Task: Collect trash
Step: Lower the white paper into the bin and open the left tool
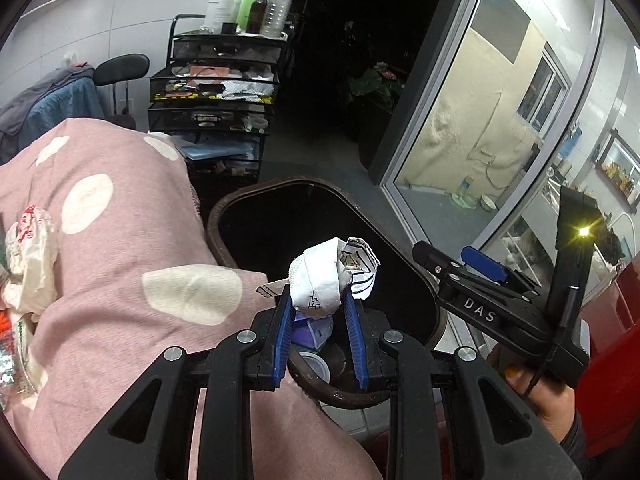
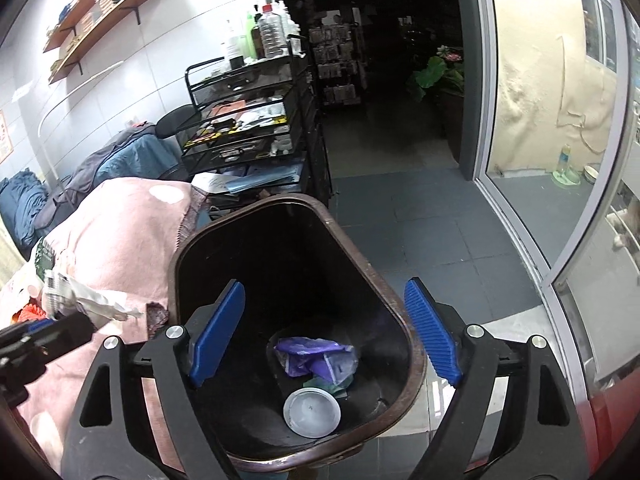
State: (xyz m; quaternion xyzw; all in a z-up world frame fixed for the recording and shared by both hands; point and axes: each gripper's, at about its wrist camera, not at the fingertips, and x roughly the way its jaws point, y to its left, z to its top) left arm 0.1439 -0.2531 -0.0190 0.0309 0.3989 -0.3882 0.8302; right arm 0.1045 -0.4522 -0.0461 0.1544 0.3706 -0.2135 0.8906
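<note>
**Wrapper over the bin, other tongs hanging wide**

So the left gripper [image 1: 316, 320] is clenched on one crumpled white paper wrapper [image 1: 334, 276], blue pads squeezing it from both sides. The wad bulges up and away past the fingertips, long axis roughly crosswise between the pads, with a torn printed end sticking out to the right. It sits right over the near rim of the brown trash bin [image 1: 224, 216].

The right gripper [image 2: 326, 330] is released, nothing between its two blue pads [image 2: 218, 332], and it points down into the bin's mouth.

Only the right wrist view shows the bin floor properly: one purple plastic bag [image 2: 316, 358], one round grey lid [image 2: 312, 412], and some greenish scrap I can't make out. The left view catches just a sliver of those.

Beside the bin there's a pink spotted blanket [image 1: 120, 248] with more wrappers [image 1: 28, 248] lying on it. Further back, one black mesh drawer cart [image 2: 256, 120] topped with bottles; two wall shelves [image 2: 100, 12] appear only in the right view.
</note>
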